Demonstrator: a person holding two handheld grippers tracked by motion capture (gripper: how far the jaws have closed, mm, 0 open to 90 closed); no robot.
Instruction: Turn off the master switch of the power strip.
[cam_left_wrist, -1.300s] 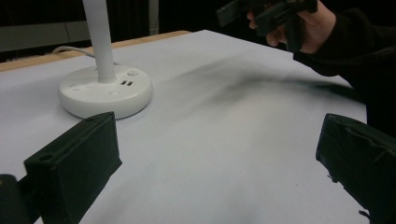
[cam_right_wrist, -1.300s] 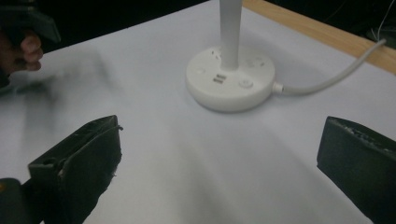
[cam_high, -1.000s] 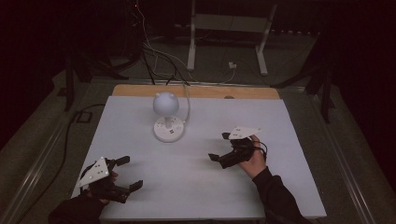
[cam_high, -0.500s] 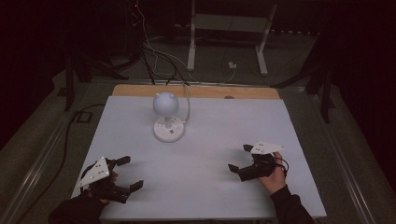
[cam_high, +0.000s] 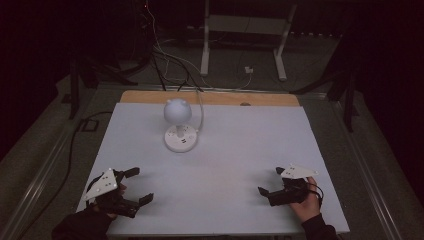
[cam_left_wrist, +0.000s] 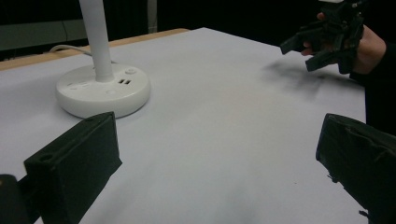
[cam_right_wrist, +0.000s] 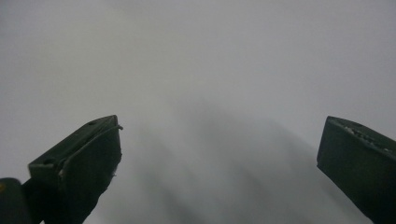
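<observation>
**Two empty grippers resting low at the near edge, lamp standing far back**

At the near left corner of the counter (cam_high: 225, 165), the left gripper (cam_high: 136, 186) is sitting in a person's hand, its jaws spread wide and holding nothing. In the left gripper view the two black jaws are rising from the bottom corners with bare white surface lying between them.

At the near right, the right gripper (cam_high: 269, 183) is being held by the person's right hand (cam_high: 307, 204), just above or on the counter; which of the two cannot be told. Its jaws are also standing wide apart and gripping nothing, and in the right gripper view they are framing a blurred stretch of plain white counter. In the left gripper view this same gripper is showing in the top right corner, casting a soft shadow below it.

Farther back, left of the middle, a white lamp (cam_high: 179, 125) is standing upright on its round base, well apart from both grippers. Its ball-shaped head is sitting above the base, and small buttons and sockets are showing on the base top. A white cord (cam_high: 201, 107) is arching from the lamp toward the far edge, where a strip of bare wood (cam_high: 210, 97) is running along the counter.

Beyond that, cables are lying on the dark floor (cam_high: 165, 55).
</observation>
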